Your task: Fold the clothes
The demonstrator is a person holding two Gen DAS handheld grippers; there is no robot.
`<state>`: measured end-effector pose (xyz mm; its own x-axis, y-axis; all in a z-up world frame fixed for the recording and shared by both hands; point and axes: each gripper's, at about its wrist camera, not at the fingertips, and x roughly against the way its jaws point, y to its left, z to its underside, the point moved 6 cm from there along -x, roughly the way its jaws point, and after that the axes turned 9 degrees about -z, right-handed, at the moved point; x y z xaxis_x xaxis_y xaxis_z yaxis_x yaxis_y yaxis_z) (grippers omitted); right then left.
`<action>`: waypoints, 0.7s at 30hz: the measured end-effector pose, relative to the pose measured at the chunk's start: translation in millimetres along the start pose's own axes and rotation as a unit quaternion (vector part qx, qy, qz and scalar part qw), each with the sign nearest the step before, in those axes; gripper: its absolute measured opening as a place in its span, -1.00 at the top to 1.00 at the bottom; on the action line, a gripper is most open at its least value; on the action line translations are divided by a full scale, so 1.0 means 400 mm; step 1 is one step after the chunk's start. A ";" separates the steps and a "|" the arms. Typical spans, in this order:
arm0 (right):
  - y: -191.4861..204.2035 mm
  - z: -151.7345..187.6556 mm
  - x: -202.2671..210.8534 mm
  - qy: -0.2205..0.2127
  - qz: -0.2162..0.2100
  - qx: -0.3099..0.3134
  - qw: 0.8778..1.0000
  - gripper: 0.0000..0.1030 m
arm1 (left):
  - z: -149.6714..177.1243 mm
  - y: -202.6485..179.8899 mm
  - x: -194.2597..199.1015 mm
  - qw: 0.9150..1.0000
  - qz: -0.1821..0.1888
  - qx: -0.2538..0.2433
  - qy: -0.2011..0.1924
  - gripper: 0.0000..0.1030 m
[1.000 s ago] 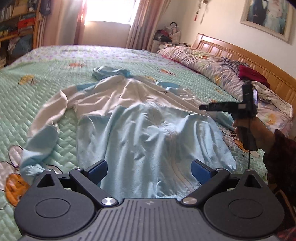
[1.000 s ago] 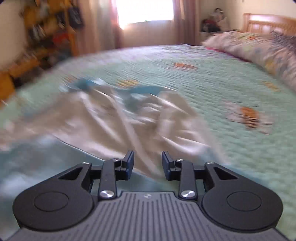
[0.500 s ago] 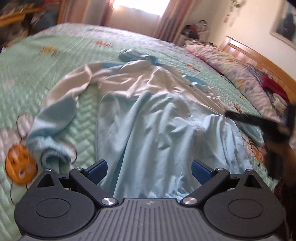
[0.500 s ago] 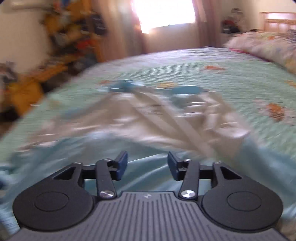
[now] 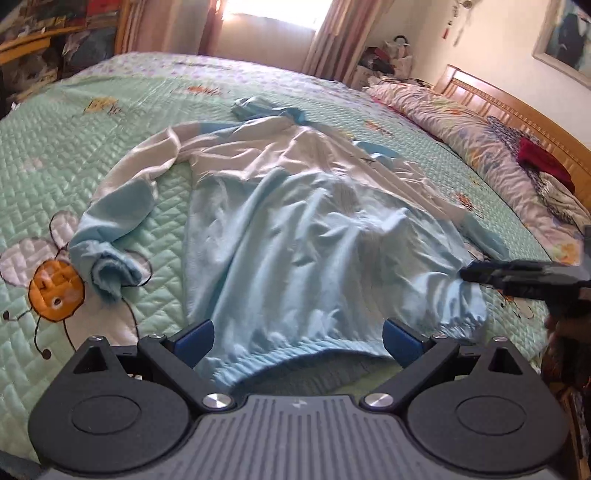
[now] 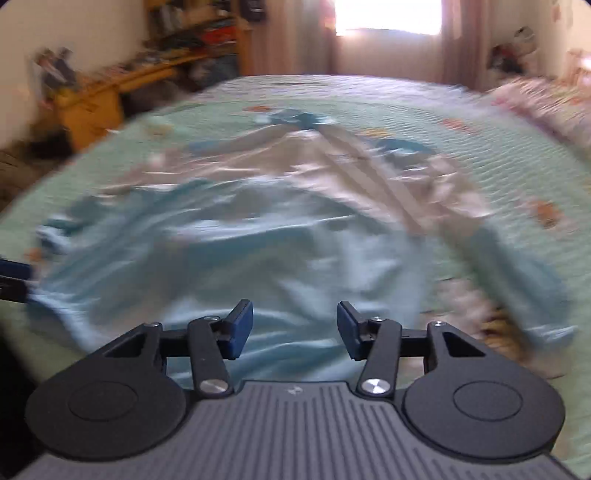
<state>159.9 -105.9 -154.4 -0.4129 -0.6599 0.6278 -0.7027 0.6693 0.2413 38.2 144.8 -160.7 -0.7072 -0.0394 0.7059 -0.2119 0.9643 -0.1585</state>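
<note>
A light-blue and white sweatshirt point(image 5: 295, 236) is lying spread on the bed point(image 5: 74, 122), hem nearest. It is looking soft, light and floppy, so it is likely best pinched at the ribbed hem corners. The left gripper point(image 5: 297, 334) is hovering with jaws wide apart and empty. The right gripper point(image 6: 294, 328) has just been opening slightly then easing back; nothing is between its jaws.

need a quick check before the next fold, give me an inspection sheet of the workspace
surface: green quilted bedspread, cartoon bee prints.
job's things: light blue and white sweatshirt spread flat, wrinkled, sleeves out, hem nearest.
clutter: pillows and bedding by the wooden headboard, a red cloth on them.
grippers: left hand-held gripper open, above the hem; right hand-held gripper open, nothing between its pads.
cables: nothing seen.
surroundings: bright window, curtains, cluttered shelves.
</note>
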 end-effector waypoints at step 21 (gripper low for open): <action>0.008 0.097 0.065 -0.035 0.020 -0.011 0.999 0.01 | 0.060 0.005 0.032 0.996 -0.081 -0.047 -0.002 -0.93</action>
<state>124.4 -134.2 -166.0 -0.4811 -0.6537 0.5841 -0.6714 0.7032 0.2340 12.5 139.9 -168.5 -0.6723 -0.1966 0.7137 -0.2596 0.9655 0.0214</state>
